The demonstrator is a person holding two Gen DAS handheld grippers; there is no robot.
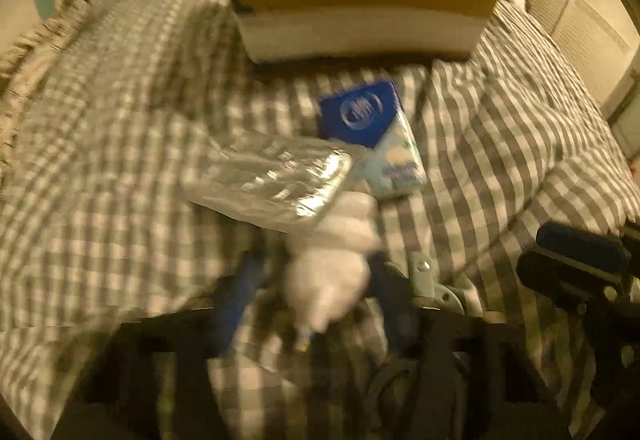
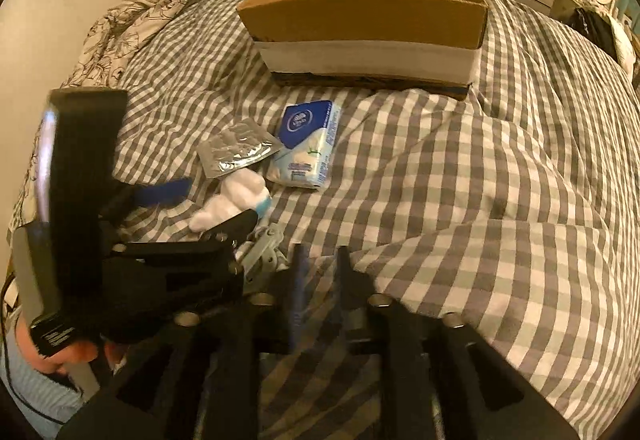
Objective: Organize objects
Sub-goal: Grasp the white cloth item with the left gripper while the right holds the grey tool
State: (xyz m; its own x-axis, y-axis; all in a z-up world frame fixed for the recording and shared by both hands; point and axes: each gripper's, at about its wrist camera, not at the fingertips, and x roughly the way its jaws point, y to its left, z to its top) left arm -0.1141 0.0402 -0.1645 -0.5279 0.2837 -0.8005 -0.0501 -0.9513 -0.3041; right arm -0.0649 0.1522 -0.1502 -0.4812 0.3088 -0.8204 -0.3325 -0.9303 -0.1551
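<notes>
Risk: my left hand-held gripper (image 1: 320, 280), part-closed around the white bottle (image 1: 340, 236), may nudge the foil blister pack (image 1: 272, 180); grip unconfirmed. Right hand-held gripper (image 2: 320, 272) narrowly open, empty.

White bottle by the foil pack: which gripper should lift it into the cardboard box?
Left. The left gripper already straddles the white bottle; the right gripper hovers empty over bare checked duvet, beside it.
</notes>
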